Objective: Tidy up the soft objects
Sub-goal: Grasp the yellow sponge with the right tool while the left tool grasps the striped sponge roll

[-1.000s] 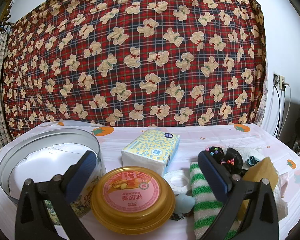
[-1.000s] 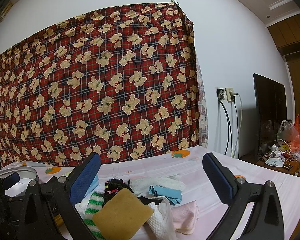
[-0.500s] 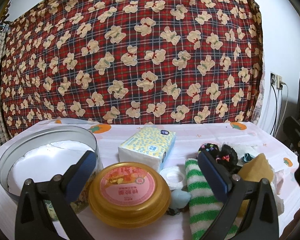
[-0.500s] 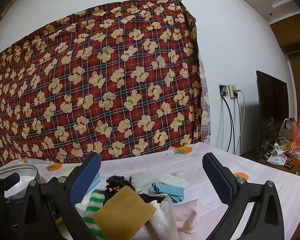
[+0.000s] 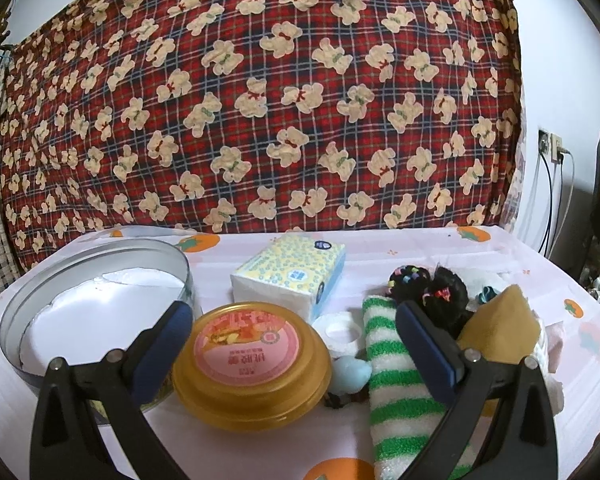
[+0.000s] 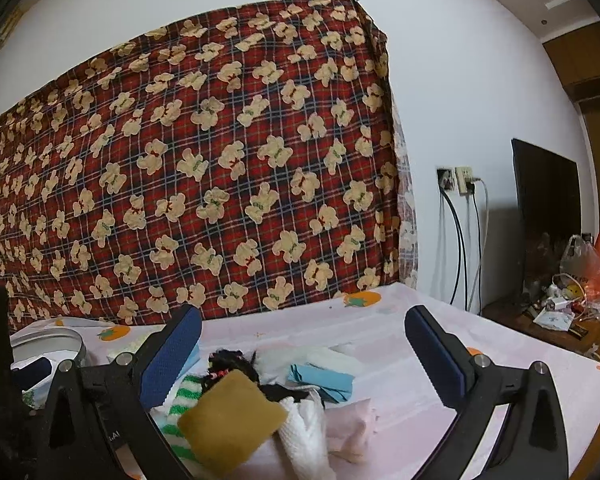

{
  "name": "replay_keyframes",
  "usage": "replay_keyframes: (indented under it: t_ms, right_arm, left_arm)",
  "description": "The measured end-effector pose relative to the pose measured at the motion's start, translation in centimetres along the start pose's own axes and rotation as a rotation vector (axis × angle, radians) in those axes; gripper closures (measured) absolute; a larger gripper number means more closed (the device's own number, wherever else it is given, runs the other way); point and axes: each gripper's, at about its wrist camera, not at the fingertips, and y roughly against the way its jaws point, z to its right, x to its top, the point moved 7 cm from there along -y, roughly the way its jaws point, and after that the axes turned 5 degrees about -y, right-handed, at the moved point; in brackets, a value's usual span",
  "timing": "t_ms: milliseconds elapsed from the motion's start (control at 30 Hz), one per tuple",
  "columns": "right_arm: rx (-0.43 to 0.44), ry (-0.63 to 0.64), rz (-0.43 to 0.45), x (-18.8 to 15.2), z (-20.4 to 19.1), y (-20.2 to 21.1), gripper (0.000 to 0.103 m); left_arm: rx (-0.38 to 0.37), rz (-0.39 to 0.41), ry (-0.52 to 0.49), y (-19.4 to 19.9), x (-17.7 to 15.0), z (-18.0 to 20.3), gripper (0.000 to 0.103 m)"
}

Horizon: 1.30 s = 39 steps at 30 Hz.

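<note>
Red plaid bear-print cloth (image 6: 204, 184) hung across white wall (image 6: 460, 80); wall sockets (image 6: 456, 180) with dangling cables beside it; dark screen (image 6: 546, 216) on cluttered wooden stand (image 6: 540, 320) at right; wooden panelling (image 6: 588, 64) beyond.

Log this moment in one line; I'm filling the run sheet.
left gripper: open, above orange lid | right gripper: open, above soft pile | nothing held

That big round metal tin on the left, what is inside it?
The round silver metal tin seems to hold only a white lining with a torn-looking edge; no soft objects show. The left gripper's blue pad covers its near right corner.
</note>
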Motion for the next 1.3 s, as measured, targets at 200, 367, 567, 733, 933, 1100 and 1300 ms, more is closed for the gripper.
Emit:
replay_keyframes:
  t_ms: [200,367,567,733,933,1100,1300]
  right_arm:
    - [-0.006,0.019,-0.043,-0.5,1.0,0.1,0.000]
    - [0.042,0.062,-0.123,-1.7,1.1,-0.4,0.002]
    - [0.171,0.063,-0.314,-4.0,-0.9,-3.0,0.008]
    - [0.211,-0.006,-0.485,-7.0,-2.3,-6.3,0.008]
    - [0.243,0.025,-0.553,-8.4,-3.1,-6.9,0.051]
    - [0.279,-0.077,-0.499,-6.2,-0.9,-5.6,0.086]
    - [0.220,-0.149,-0.367,-2.5,2.4,-4.1,0.086]
  left_arm:
    - [-0.004,-0.017,0.000,0.1,-0.2,0.1,0.000]
    - [-0.064,-0.063,-0.001,0.6,-1.2,0.2,0.000]
    - [-0.117,-0.141,-0.012,1.3,-2.4,0.8,0.000]
    - [-0.145,-0.208,-0.033,1.5,-3.6,1.1,0.000]
    - [-0.163,-0.263,-0.060,1.0,-4.7,1.7,0.001]
    - [-0.216,-0.308,-0.044,0.4,-5.0,2.8,0.001]
    - [-0.266,-0.352,-0.063,-0.6,-5.1,5.7,0.002]
